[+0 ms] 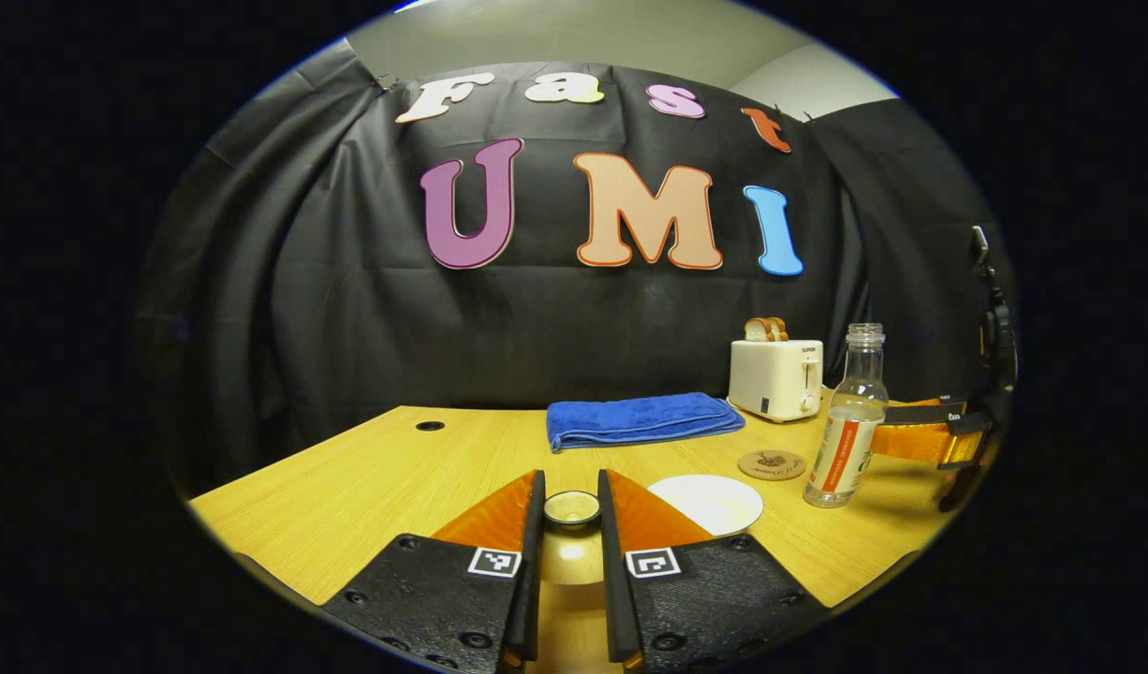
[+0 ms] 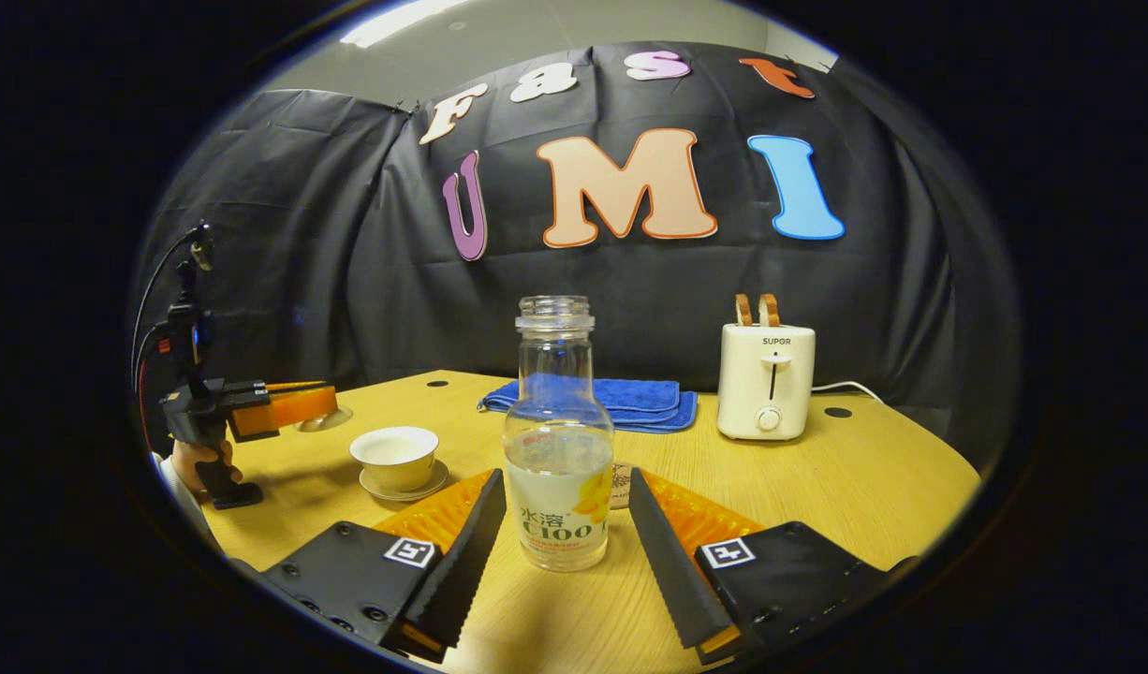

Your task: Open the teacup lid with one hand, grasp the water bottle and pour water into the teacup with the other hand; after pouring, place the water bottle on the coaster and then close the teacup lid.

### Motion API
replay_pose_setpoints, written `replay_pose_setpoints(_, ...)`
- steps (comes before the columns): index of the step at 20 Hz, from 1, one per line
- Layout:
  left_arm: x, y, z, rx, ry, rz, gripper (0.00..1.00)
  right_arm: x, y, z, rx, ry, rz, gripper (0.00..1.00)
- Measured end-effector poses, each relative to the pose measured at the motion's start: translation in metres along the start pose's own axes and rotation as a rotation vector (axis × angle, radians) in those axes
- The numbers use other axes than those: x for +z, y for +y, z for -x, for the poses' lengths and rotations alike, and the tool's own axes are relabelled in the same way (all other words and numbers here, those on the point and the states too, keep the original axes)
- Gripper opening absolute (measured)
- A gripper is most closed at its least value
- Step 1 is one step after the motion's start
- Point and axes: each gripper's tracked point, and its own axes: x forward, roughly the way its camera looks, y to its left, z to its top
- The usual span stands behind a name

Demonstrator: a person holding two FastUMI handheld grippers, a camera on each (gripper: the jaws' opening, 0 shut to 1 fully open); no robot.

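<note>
The left gripper (image 1: 570, 524) pinched the lid (image 1: 571, 508) by its knob, lifted clear of the open teacup (image 2: 394, 457). The right gripper (image 2: 558, 524) was spread around the uncapped water bottle (image 2: 557, 440), not touching it; the coaster (image 1: 772, 463) lay just left of the bottle.

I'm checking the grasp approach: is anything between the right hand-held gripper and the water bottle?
Nothing visible is. In the right gripper view the water bottle stands upright on the table, between the open fingers of the right hand-held gripper, which do not touch it. The teacup stands off to the side.
</note>
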Motion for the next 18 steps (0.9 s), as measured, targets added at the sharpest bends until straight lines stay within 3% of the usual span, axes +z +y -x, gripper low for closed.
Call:
replay_pose_setpoints(3,0.0,0.011,0.003,0.014,-0.003,0.0,0.26,-0.007,0.004,-0.011,0.004,0.047,0.004,0.83)
replay_pose_setpoints(9,-0.001,0.026,0.005,0.029,0.002,0.0,0.26,-0.019,0.002,-0.024,-0.037,0.123,0.024,0.87)
replay_pose_setpoints(18,0.0,0.045,0.008,0.052,-0.005,0.004,0.26,-0.022,0.004,-0.031,-0.079,0.153,0.084,0.81)
